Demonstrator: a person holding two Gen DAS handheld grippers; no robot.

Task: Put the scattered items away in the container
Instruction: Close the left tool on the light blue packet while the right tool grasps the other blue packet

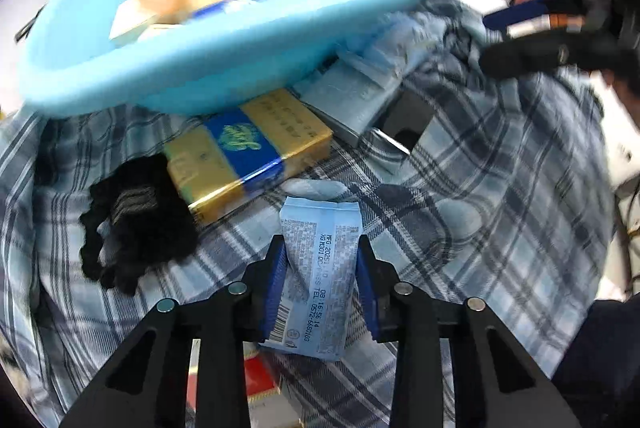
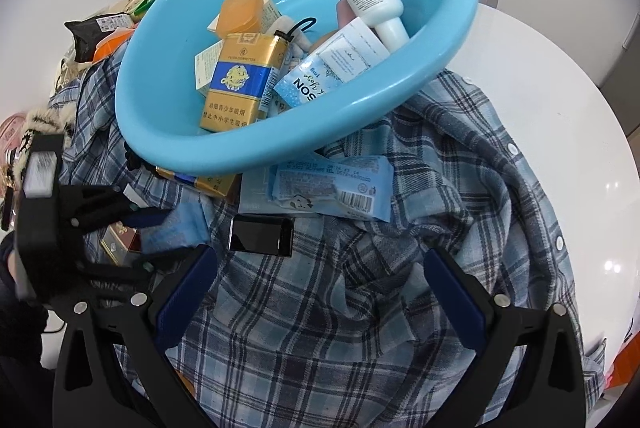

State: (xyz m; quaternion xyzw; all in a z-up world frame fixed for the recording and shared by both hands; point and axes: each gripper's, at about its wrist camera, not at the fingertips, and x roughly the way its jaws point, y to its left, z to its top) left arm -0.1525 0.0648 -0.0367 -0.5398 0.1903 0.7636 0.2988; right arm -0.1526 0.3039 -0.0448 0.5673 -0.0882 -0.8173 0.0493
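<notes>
A light blue basin [image 1: 192, 68] [image 2: 360, 108] rests tilted on a plaid shirt [image 1: 500, 196] [image 2: 360, 308] and holds several items. My left gripper [image 1: 322, 268] is shut on a pale blue snack packet [image 1: 320, 260], held above the shirt in front of the basin. A gold and blue cigarette box [image 1: 248, 152] lies just beyond it, under the basin's rim. My right gripper [image 2: 316, 292] is open and empty over the shirt. Another pale blue packet [image 2: 328, 188] and a small black box [image 2: 260, 236] lie ahead of it. The left gripper shows at the left of the right wrist view [image 2: 132, 236].
A black glove [image 1: 136, 220] lies left of the gold box. A red pack [image 1: 260, 376] sits below my left gripper. The shirt covers a white round table [image 2: 560, 108]. Clutter of bags and packets sits at the far left [image 2: 100, 32].
</notes>
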